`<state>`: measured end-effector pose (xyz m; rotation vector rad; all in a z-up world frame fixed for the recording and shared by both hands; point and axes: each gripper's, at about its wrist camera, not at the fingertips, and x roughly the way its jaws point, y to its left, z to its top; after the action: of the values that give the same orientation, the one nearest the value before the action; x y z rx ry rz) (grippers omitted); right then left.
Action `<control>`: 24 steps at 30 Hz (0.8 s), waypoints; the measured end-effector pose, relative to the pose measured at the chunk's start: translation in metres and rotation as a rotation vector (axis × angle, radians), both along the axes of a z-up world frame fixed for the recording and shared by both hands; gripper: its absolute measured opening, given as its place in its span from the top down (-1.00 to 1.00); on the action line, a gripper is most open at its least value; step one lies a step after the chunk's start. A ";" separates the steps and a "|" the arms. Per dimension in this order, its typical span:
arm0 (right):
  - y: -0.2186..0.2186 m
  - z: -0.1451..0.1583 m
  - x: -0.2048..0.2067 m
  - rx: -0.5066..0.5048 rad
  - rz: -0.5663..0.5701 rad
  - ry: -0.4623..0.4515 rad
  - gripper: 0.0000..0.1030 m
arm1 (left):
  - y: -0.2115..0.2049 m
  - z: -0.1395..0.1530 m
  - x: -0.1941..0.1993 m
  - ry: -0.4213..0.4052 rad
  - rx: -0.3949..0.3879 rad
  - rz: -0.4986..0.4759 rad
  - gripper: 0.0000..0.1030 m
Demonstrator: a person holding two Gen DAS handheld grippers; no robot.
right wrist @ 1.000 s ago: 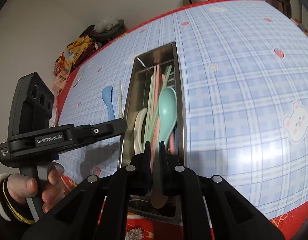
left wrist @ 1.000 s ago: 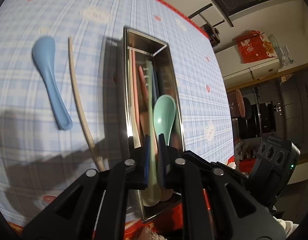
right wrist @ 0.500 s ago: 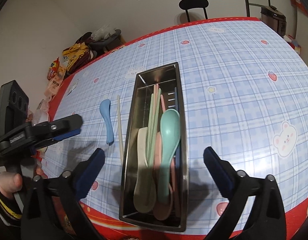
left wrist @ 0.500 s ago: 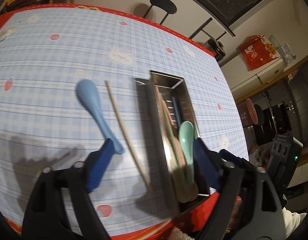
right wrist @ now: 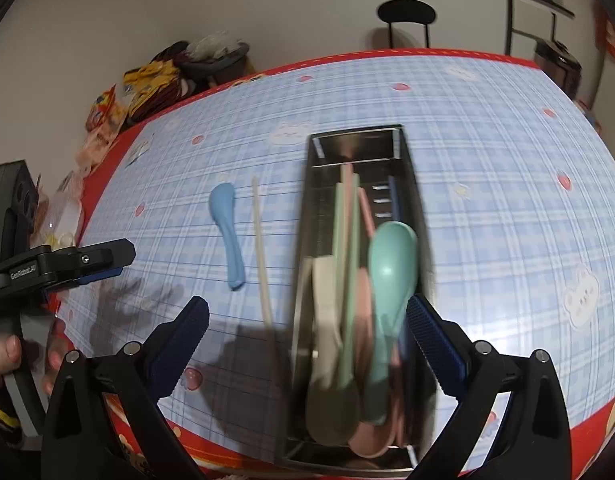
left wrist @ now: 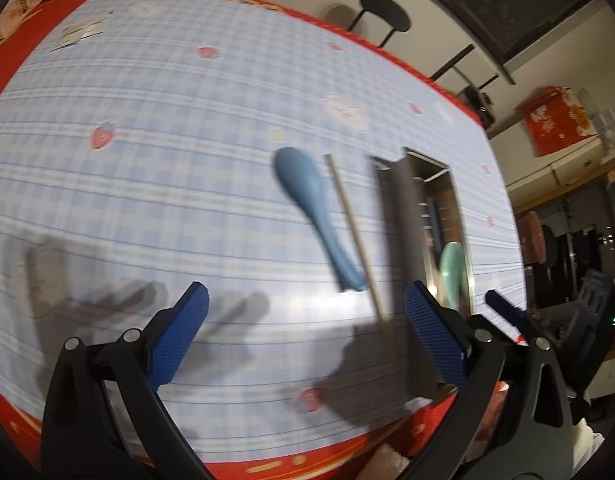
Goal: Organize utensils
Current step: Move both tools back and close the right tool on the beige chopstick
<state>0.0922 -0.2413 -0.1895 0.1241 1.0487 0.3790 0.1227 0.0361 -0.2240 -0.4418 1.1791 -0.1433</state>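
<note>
Both grippers stand spread wide with nothing between the pads: the left gripper (left wrist: 305,314) has just been opening, above bare cloth short of the blue spoon (left wrist: 313,216), and the right gripper (right wrist: 307,336) has also just been opening, over the near end of the tray (right wrist: 407,168), gripping none of what lies in it.

By my reading, most of the task is done. The steel tray near the table's front edge already holds a green spoon (right wrist: 391,280), a beige spoon (right wrist: 327,320), a pink spoon (right wrist: 371,436) and several long green and pink sticks, all lying lengthwise. Two pieces are left outside: the blue spoon, face down, and a pale chopstick (right wrist: 261,256) just beside it, between the spoon and the tray's left wall. Both lie roughly parallel to the tray, apart from it.

A blue checked cloth with strawberries and bears covers the table (right wrist: 507,200), with a red border at its edges. Beyond the far edge stands a black stool (right wrist: 405,14) against a pale wall; snack bags (right wrist: 143,84) pile up past the far left corner, and a red box (left wrist: 559,120) sits on a cabinet past the right side. Motion blurs both views.
</note>
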 end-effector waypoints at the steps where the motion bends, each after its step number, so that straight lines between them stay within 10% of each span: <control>1: 0.005 0.000 0.001 -0.004 0.015 -0.002 -0.88 | 0.004 -0.001 0.000 0.002 -0.001 0.002 -0.88; 9: 0.045 -0.004 0.026 -0.050 0.172 0.044 0.13 | 0.034 -0.011 0.004 0.012 -0.010 0.017 -0.84; 12: 0.059 -0.008 0.040 -0.103 0.213 0.078 0.58 | 0.039 -0.018 0.012 0.020 -0.024 0.008 -0.35; 24: 0.106 -0.047 0.045 -0.357 0.348 0.206 0.66 | 0.051 -0.039 0.022 0.021 -0.123 -0.017 0.01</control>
<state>0.1370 -0.1351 -0.2364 -0.3495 1.3296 0.4930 0.1445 0.0876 -0.2628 -0.5424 1.1992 -0.2271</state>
